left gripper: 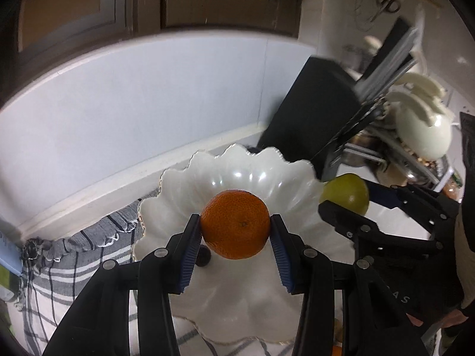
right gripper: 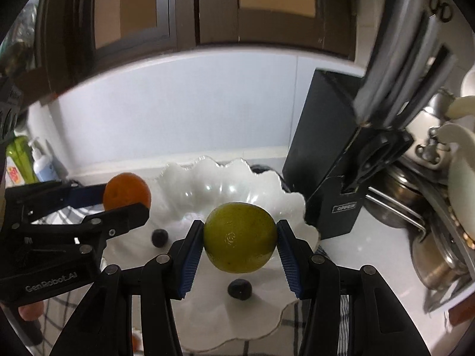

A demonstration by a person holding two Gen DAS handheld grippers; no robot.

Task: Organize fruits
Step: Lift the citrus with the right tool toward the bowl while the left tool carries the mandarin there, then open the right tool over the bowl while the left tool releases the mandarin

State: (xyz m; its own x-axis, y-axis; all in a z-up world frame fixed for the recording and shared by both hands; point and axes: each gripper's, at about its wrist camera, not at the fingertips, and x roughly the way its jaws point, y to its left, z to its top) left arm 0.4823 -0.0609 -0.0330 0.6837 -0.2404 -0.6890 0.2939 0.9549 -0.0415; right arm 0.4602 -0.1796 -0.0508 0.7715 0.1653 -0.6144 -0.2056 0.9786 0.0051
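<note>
A scalloped white bowl (left gripper: pixel 184 184) is seen mid-frame on a striped cloth (left gripper: pixel 74 255), an orange (left gripper: pixel 235 224) clamped above it by the left gripper (left gripper: pixel 236 231), a green citrus (right gripper: pixel 240 237) by the right gripper (right gripper: pixel 240 238).

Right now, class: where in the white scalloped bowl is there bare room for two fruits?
The white scalloped bowl is bare across its back, toward the wall. Two small dark fruits take its front and left. Right of it, the black knife block stands close.
</note>
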